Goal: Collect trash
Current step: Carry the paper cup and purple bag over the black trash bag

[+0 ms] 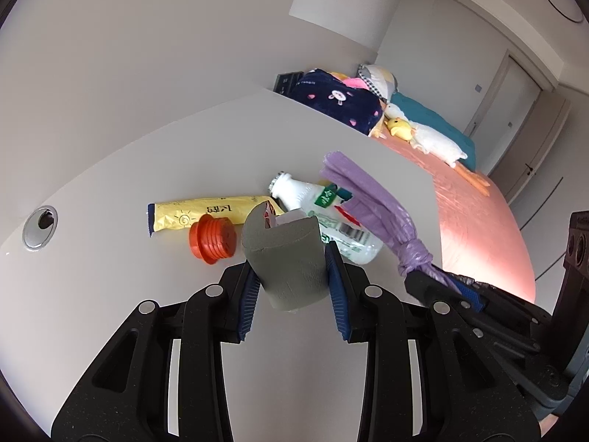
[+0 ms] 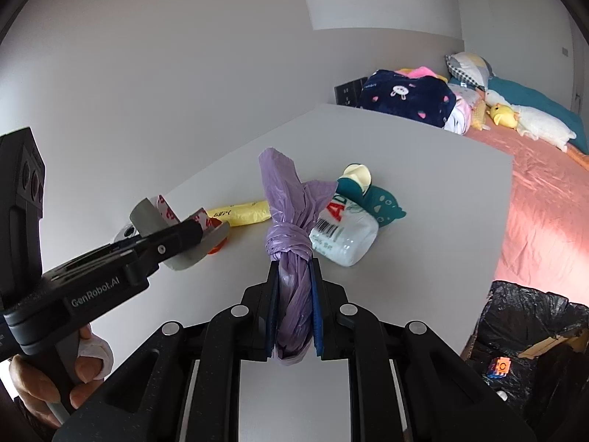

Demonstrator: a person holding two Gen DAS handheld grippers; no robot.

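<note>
My left gripper [image 1: 291, 276] is shut on a grey foam corner piece [image 1: 287, 258] with red-and-white tape inside, held above the white table [image 1: 147, 169]; it also shows in the right wrist view [image 2: 173, 235]. My right gripper [image 2: 294, 294] is shut on a knotted purple plastic bag [image 2: 291, 243], also seen in the left wrist view [image 1: 371, 202]. On the table lie a white plastic bottle [image 1: 324, 213], a yellow wrapper [image 1: 206, 211], an orange ribbed cap [image 1: 212, 237] and a teal cat-shaped item [image 2: 371, 199].
A bin lined with a black bag [image 2: 530, 331] stands below the table's right edge, with small items inside. A bed with a pink cover [image 1: 478, 221], a navy blanket [image 1: 335, 101] and plush toys lies beyond. A cable hole [image 1: 40, 226] is at the table's left.
</note>
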